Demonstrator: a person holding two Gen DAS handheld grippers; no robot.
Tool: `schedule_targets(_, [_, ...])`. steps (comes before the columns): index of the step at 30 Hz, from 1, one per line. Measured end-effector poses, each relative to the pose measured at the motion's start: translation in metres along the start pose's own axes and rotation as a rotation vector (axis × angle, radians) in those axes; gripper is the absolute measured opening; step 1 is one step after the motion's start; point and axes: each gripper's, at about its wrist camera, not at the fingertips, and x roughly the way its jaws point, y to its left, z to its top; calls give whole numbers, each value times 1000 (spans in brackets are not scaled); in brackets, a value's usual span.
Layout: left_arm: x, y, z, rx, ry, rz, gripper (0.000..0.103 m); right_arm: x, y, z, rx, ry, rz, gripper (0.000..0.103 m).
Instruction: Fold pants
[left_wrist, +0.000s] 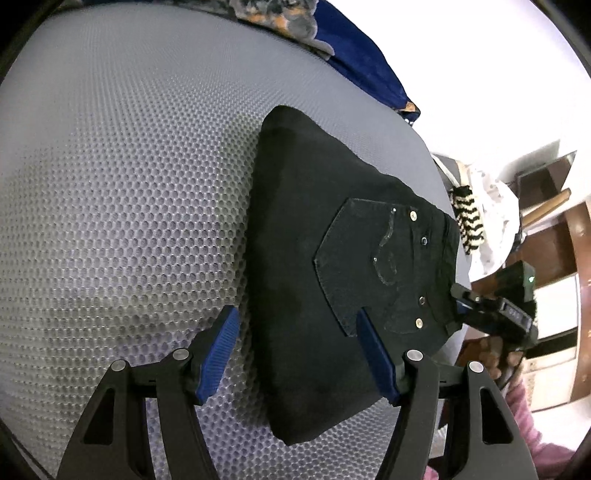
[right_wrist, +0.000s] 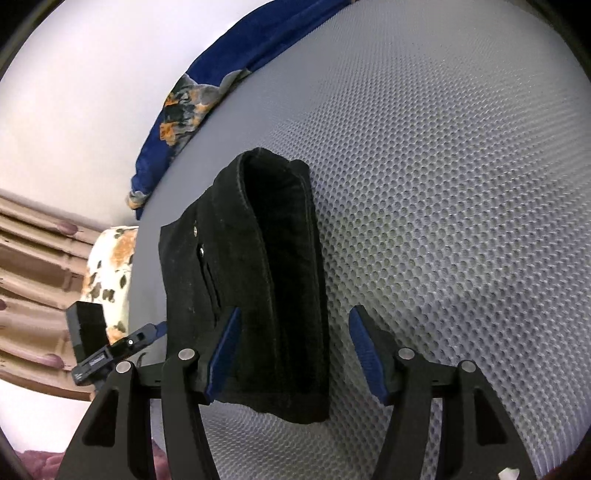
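Note:
The black pants (left_wrist: 332, 266) lie folded into a compact stack on the grey mesh surface (left_wrist: 129, 184), back pocket and rivets facing up. My left gripper (left_wrist: 297, 332) is open and empty, its blue pads on either side of the stack's near edge, just above it. In the right wrist view the pants (right_wrist: 258, 277) show their folded layers end-on. My right gripper (right_wrist: 293, 339) is open and empty over the stack's near end. The right gripper also shows in the left wrist view (left_wrist: 465, 299) at the waistband, and the left gripper shows in the right wrist view (right_wrist: 155, 330).
A blue patterned cloth (left_wrist: 354, 55) lies along the far edge of the mesh surface (right_wrist: 443, 184). A striped item (left_wrist: 467, 218) and white fabric (left_wrist: 495, 221) sit beyond the right edge. A spotted cushion (right_wrist: 107, 273) and wooden furniture (right_wrist: 33, 280) lie off the left side.

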Motion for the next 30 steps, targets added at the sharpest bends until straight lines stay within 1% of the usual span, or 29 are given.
schedule_targets(2, [3,2,2,-5,8,-6,66,4,-3,2,-2,11,10,58])
schedule_targets(7, [15,1,4,-15,45,-41,66,13,-9,11,-10,44,70,58])
schedule_targets(12, [21,-2,7,1,43,-52,66,22,-11,22,-26,94,137,57])
schedule_targets(15, [23,0,12,-6,46,-66,66,27,-10,30,-26,110,157,53])
schedule_targets(16, [23,1,13,-4,47,-70,66,31,-8,33,-31,119,176,51])
schedule_targets(19, [27,-1,18,7,45,-72,66,40,-3,39,-56,143,196,51])
schedule_targets(23, [33,-8,25,44,39,-59,66,50,1,48,-64,169,223,51])
schedule_targets(25, [36,-12,27,69,28,-38,66,54,3,53,-60,173,230,51])
schedule_targets(30, [43,-28,24,150,-8,46,65,54,3,51,-42,160,230,50])
